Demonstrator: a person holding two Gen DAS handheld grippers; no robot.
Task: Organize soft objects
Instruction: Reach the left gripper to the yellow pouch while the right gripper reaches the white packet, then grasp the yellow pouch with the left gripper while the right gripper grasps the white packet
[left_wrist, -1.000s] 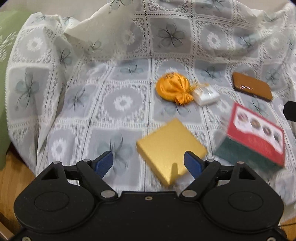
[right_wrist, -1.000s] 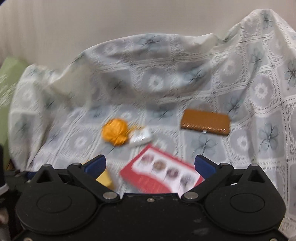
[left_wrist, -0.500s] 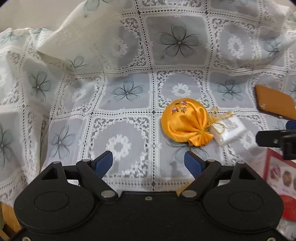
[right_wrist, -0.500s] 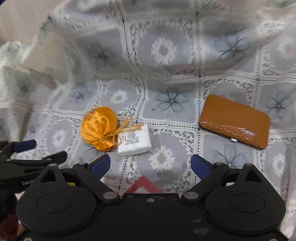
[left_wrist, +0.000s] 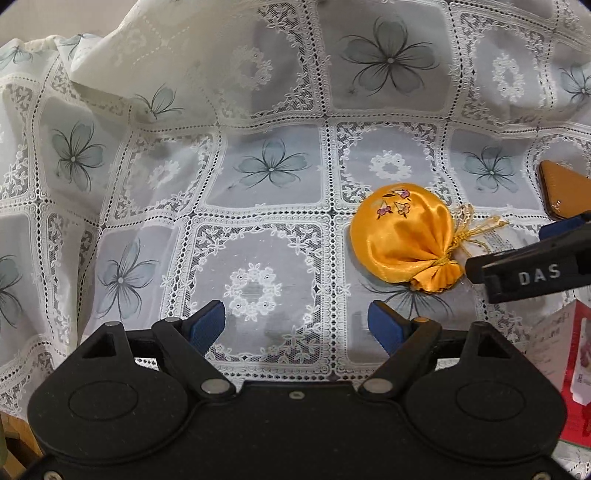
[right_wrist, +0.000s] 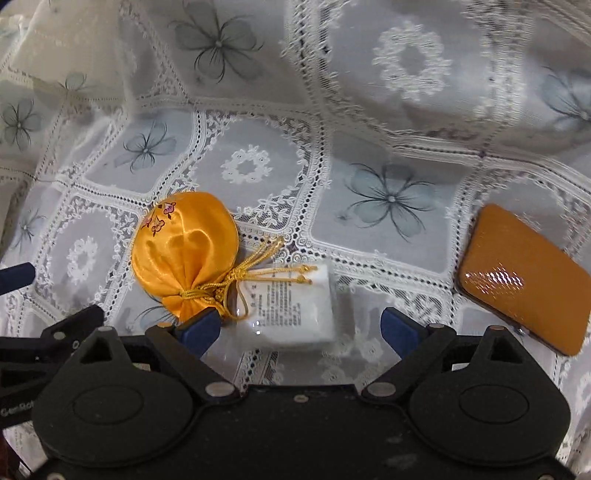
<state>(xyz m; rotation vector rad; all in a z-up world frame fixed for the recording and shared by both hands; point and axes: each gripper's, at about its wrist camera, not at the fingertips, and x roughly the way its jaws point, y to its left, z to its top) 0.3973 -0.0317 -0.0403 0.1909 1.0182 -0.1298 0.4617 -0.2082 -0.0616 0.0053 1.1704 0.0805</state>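
We see the orange satin pouch (right_wrist: 183, 248) lying on the lace cloth (left_wrist: 266, 177), its tied neck and gold cord trailing over the white packet (right_wrist: 291, 306) that lies touching it on the right. The brown case (right_wrist: 524, 277) sits well apart toward the cloth's right side; a red box (left_wrist: 580, 369) shows at the right margin of the left wrist view.

Right claw (right_wrist: 301, 330): released, jaws have just been closing a bit. The white packet's near part lies between the blue fingers (right_wrist: 397, 330), pads not pressing it. Its left finger sits just beside the pouch's neck; contact we cannot tell.

Left claw (left_wrist: 295, 326): released, nothing between its fingers, only bare cloth under it. The pouch lies just ahead and to the right of its right finger, apart from it.

In the left wrist view the right claw's black finger enters from the right, beside the pouch's neck
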